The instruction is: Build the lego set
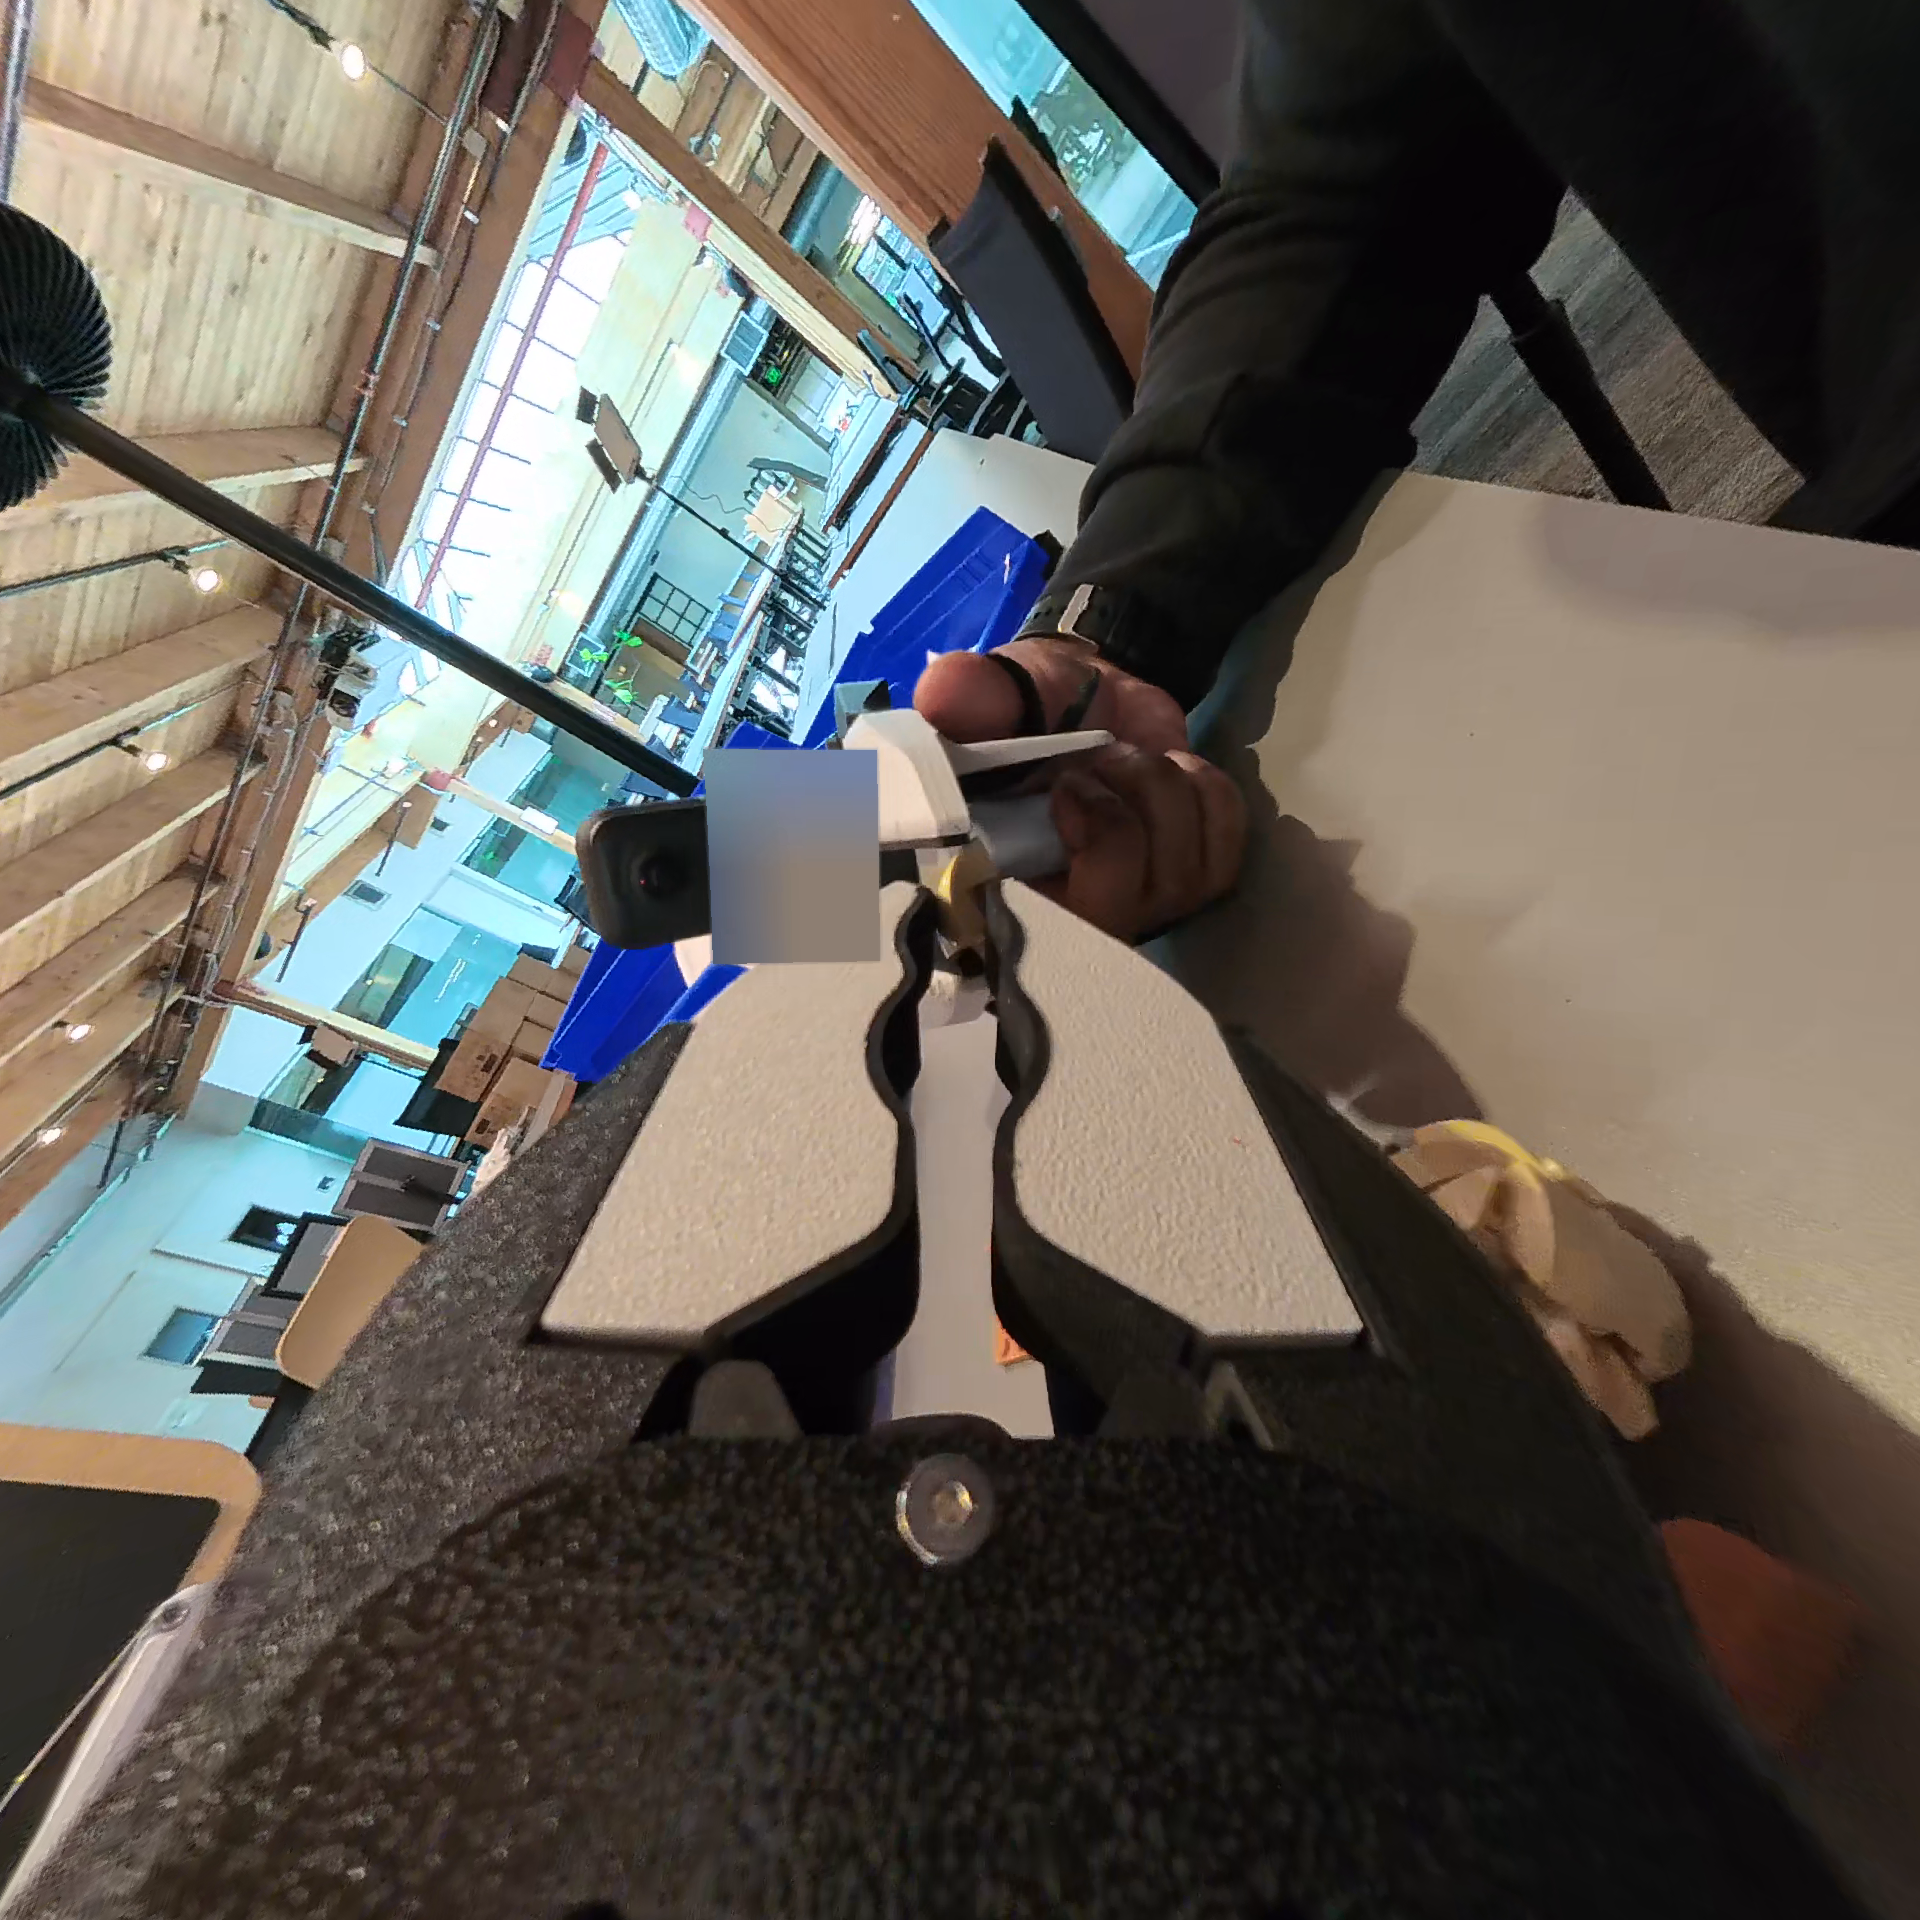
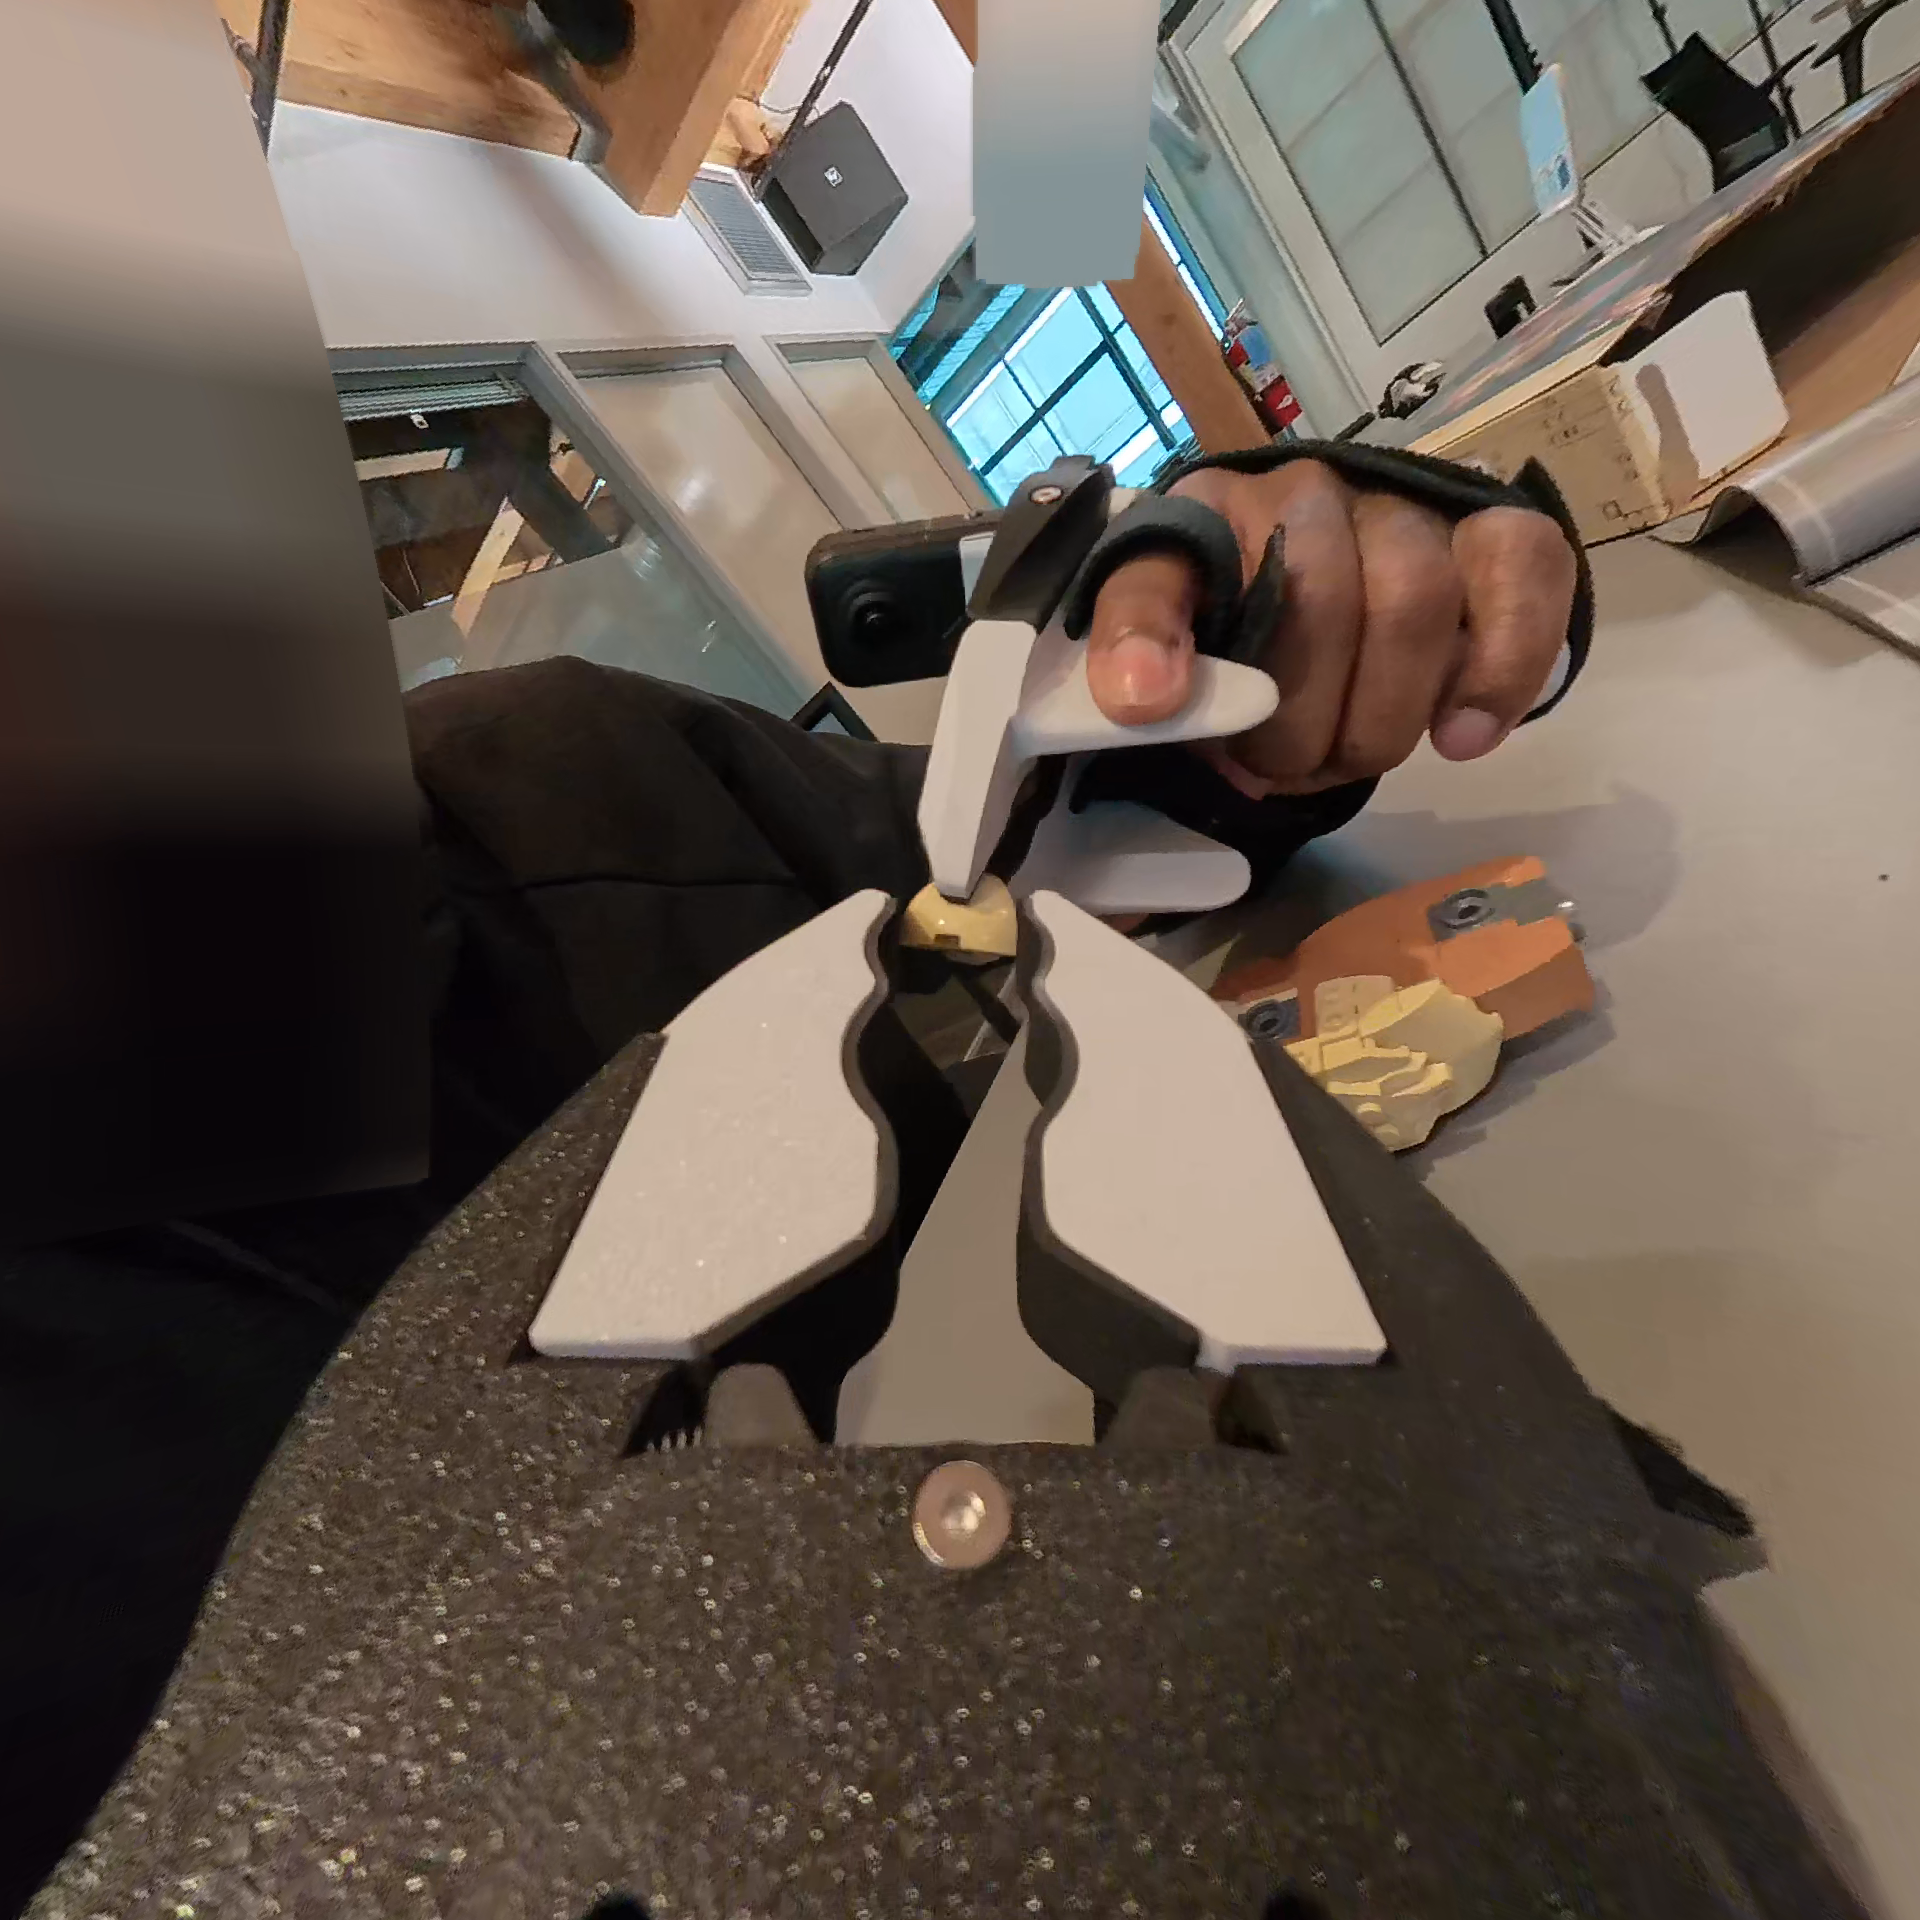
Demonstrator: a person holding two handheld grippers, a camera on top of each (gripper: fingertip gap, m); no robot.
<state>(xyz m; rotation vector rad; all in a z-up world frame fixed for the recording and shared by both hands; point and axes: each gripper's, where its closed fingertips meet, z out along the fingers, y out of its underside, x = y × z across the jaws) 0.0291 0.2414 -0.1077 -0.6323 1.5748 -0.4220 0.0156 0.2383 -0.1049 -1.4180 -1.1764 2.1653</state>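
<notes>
Tan rounded lego piece sits pinched at the fingertips of the right gripper; the left gripper, fingers likewise closed on it, meets it tip-to-tip above the grey table

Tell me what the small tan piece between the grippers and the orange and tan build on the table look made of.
Tan piece: likely hard moulded plastic, with a smooth rounded face and soft sheen. Orange and tan build: seemingly the same plastic, with crisp stepped edges and matte-to-satin faces. Table: smooth, matte, light grey, perhaps laminate.

The tan lego piece is mostly hidden between both gripper tips, its shape unclear.
</notes>
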